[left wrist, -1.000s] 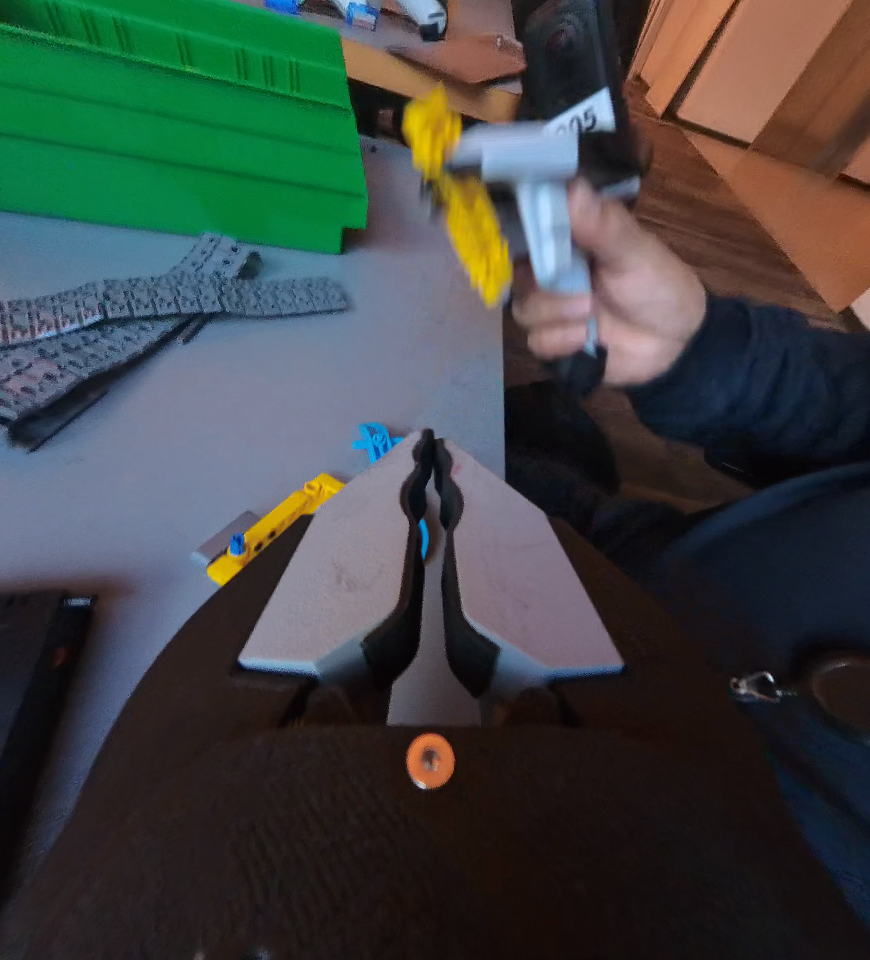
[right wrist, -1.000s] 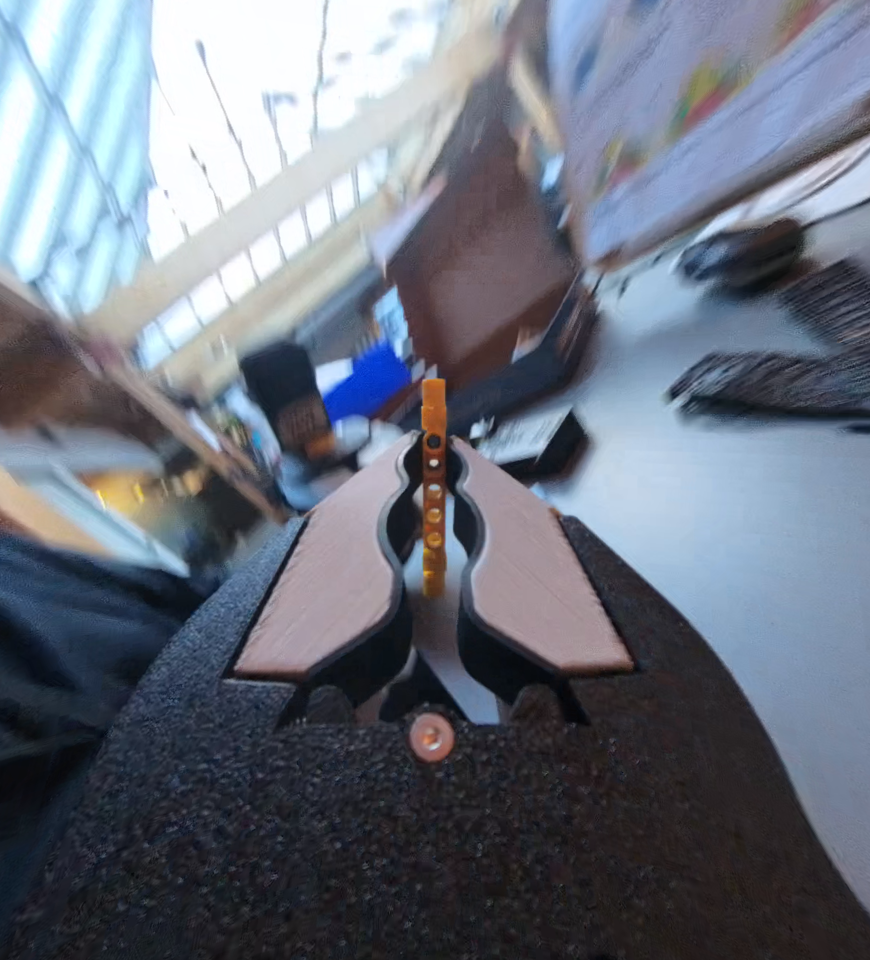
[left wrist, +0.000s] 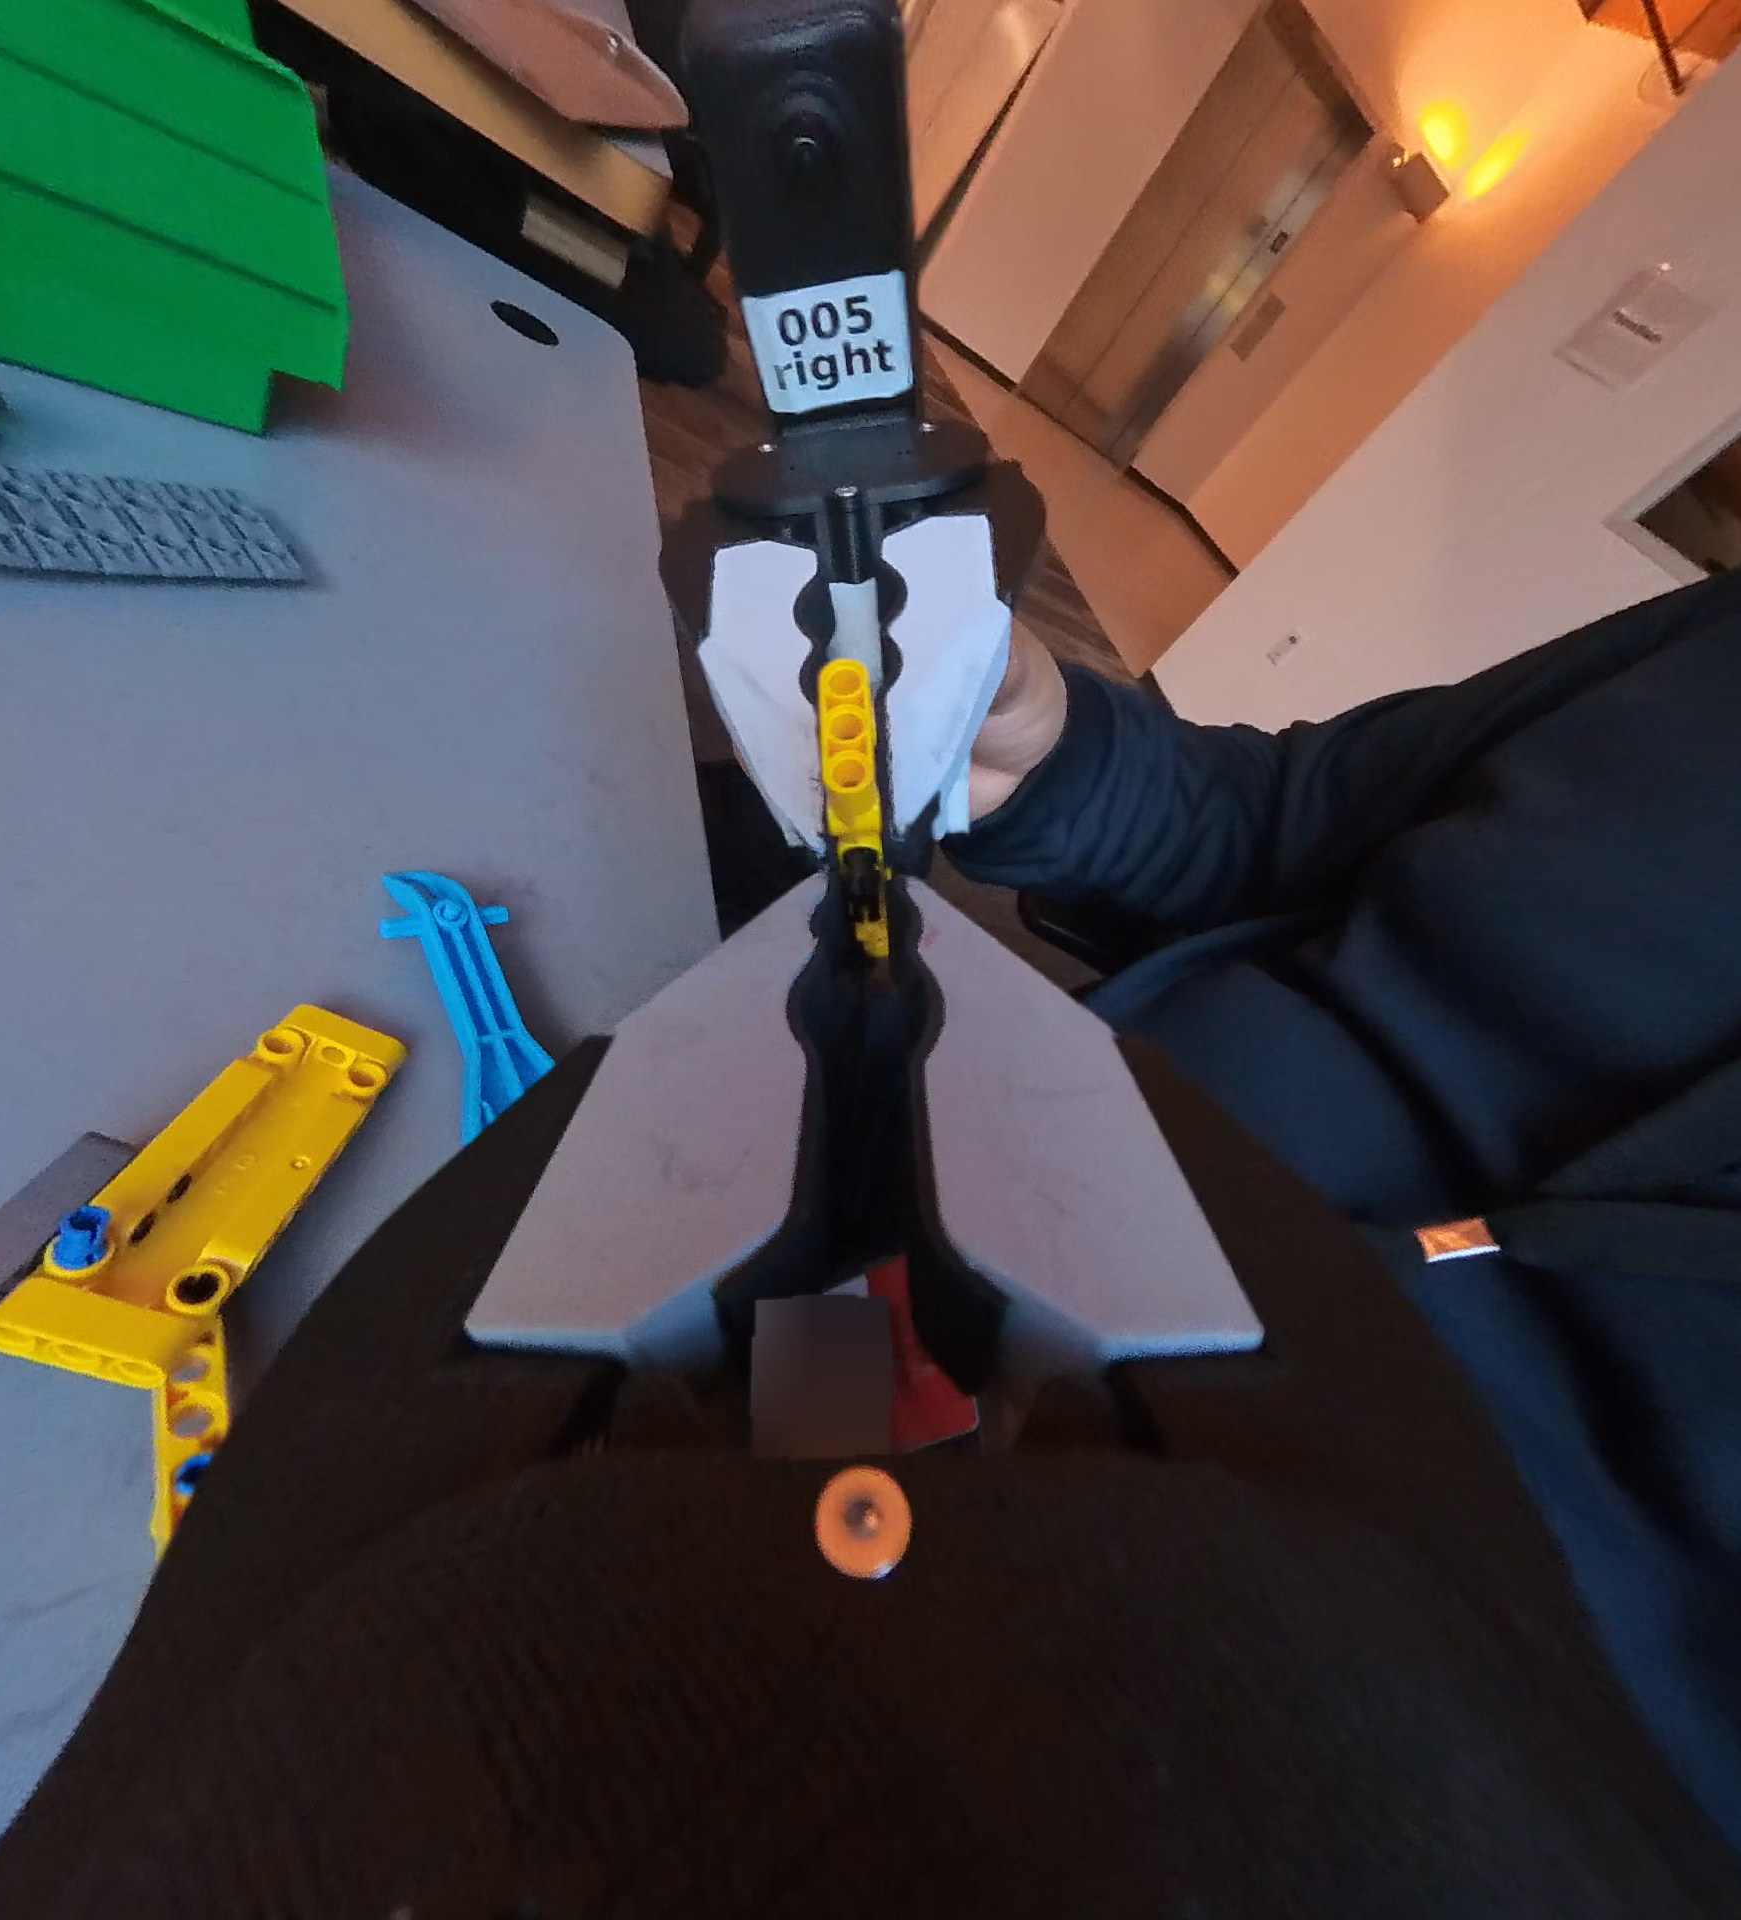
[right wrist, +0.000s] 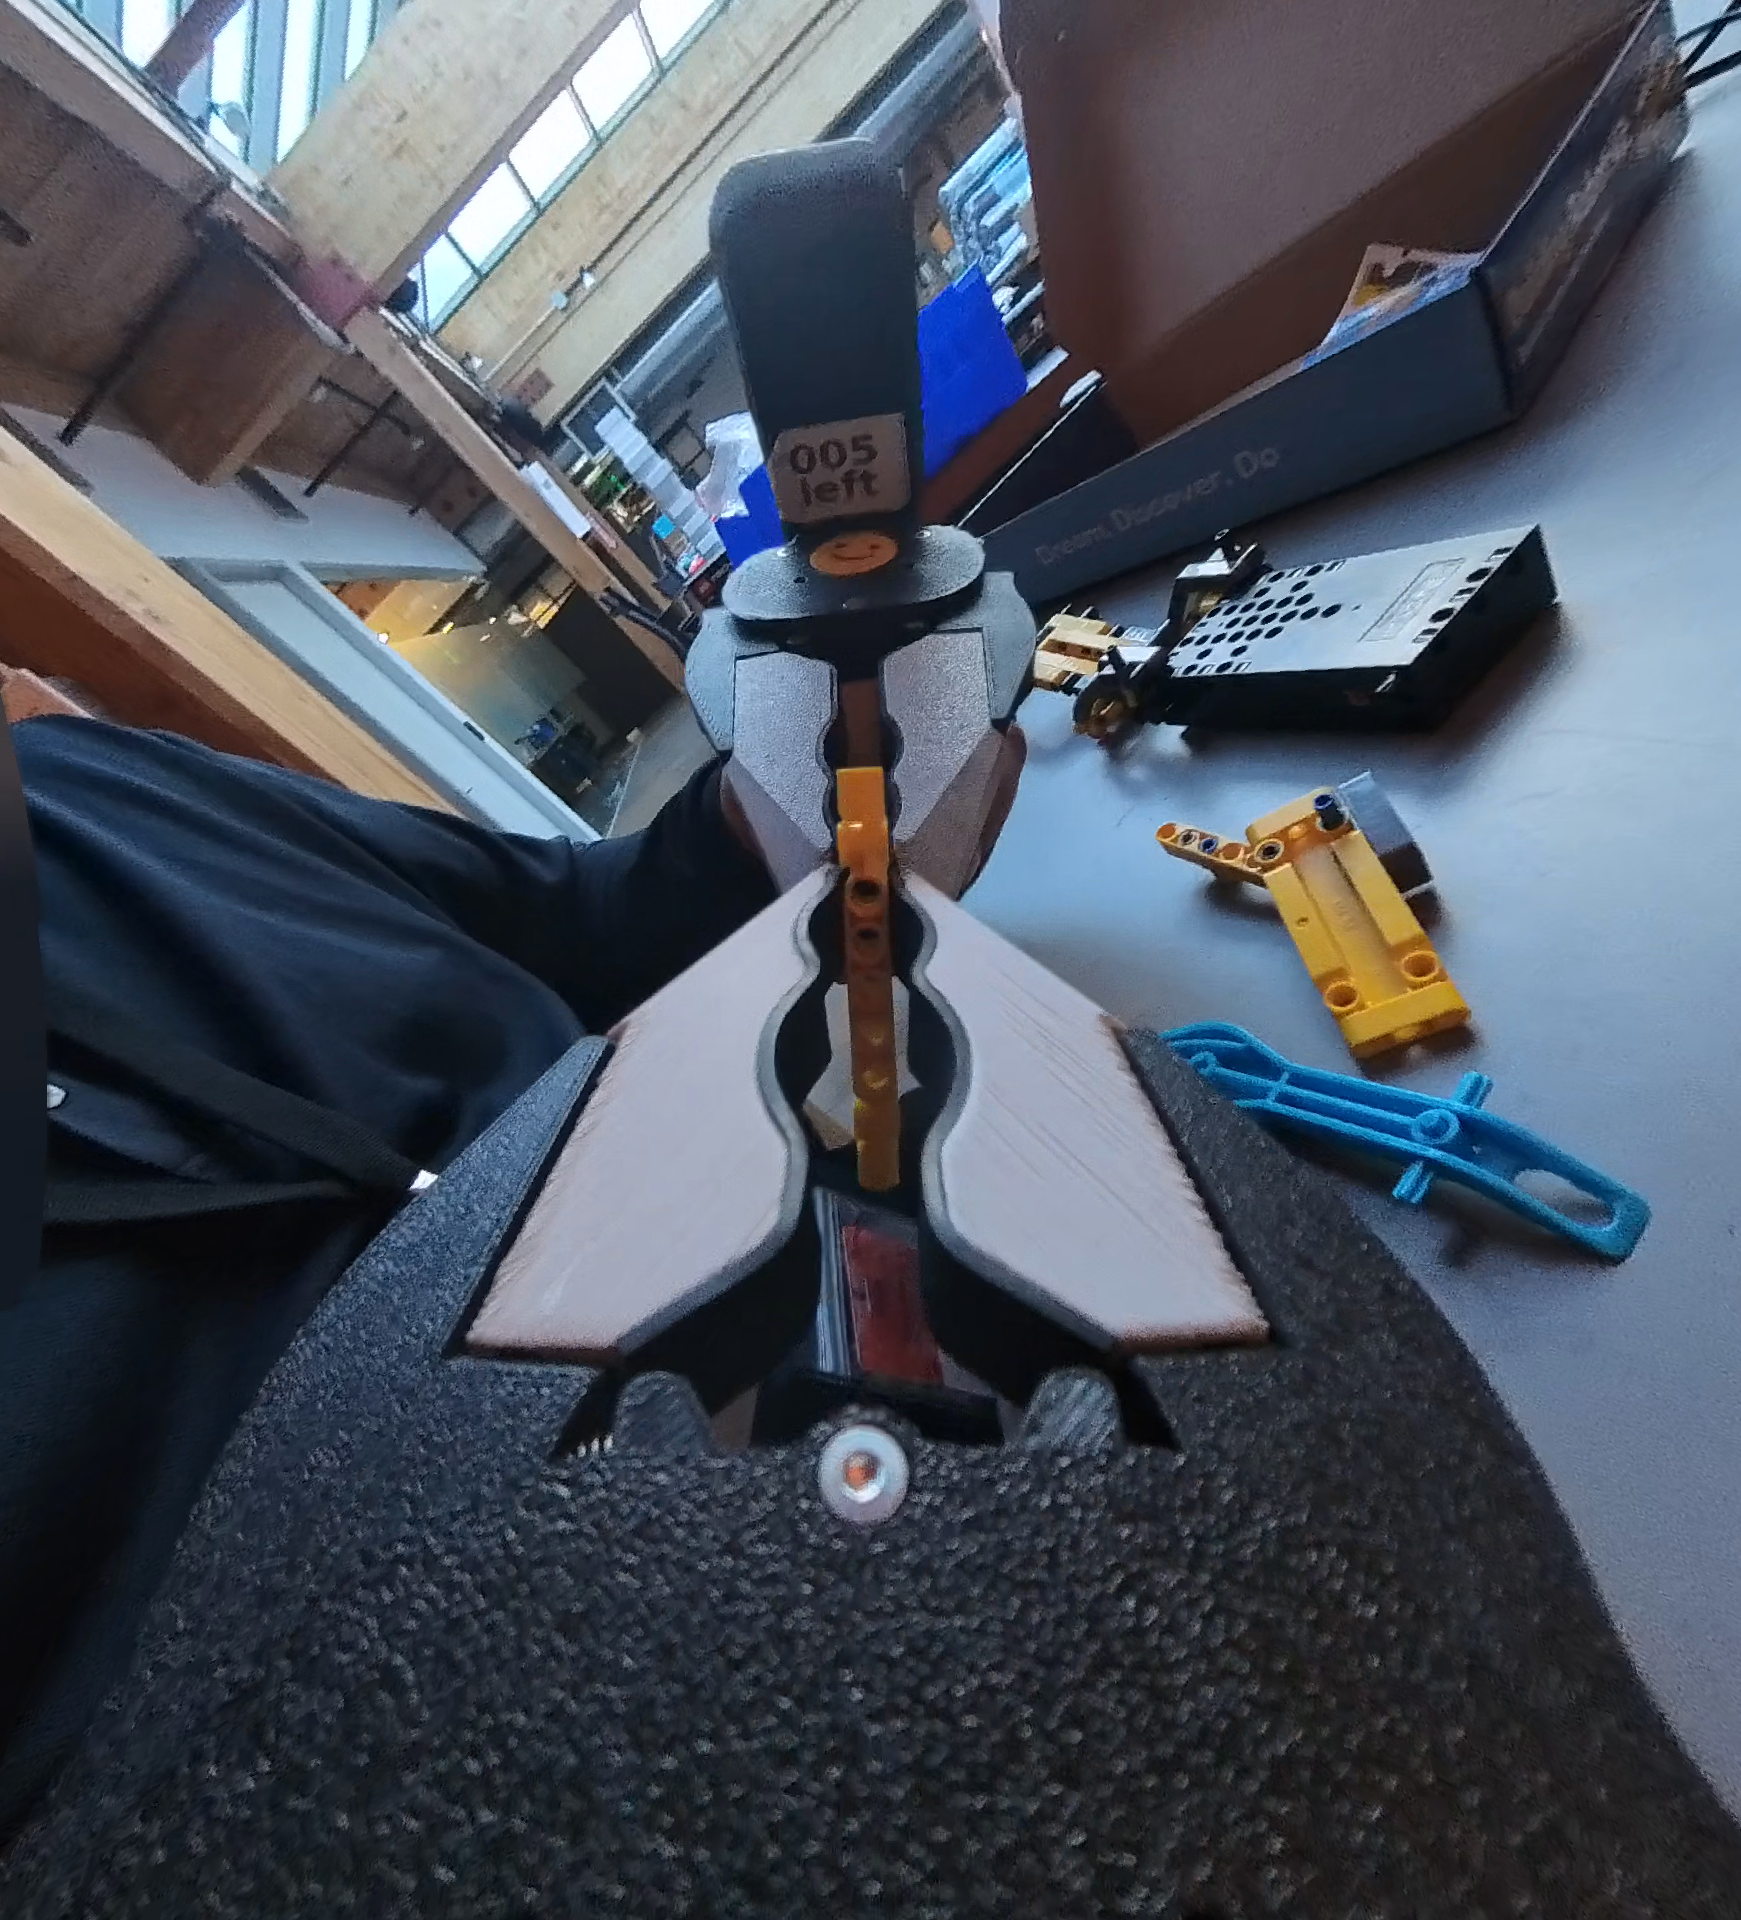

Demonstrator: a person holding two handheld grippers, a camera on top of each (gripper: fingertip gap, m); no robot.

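Facing each other tip to tip above the edge of a grey surface (left wrist: pixel 222 727), two tools are seen meeting on one part. A yellow perforated beam (right wrist: pixel 868 997) is gripped lengthwise by the right tool (right wrist: pixel 866 904), its fingers closed against it. The beam's far end is met by the left tool (left wrist: pixel 868 914), whose fingers are drawn nearly together around a small yellow-and-black piece (left wrist: pixel 866 894) at their tips. Just beside the tools, a blue curved piece (left wrist: pixel 471 987) and a larger yellow beam assembly (left wrist: pixel 211 1174) are seen lying on the surface. A green ridged block (left wrist: pixel 107 197) and a grey studded strip (left wrist: pixel 97 520) are shown farther back, a black perforated box (right wrist: pixel 1365 634) well apart.
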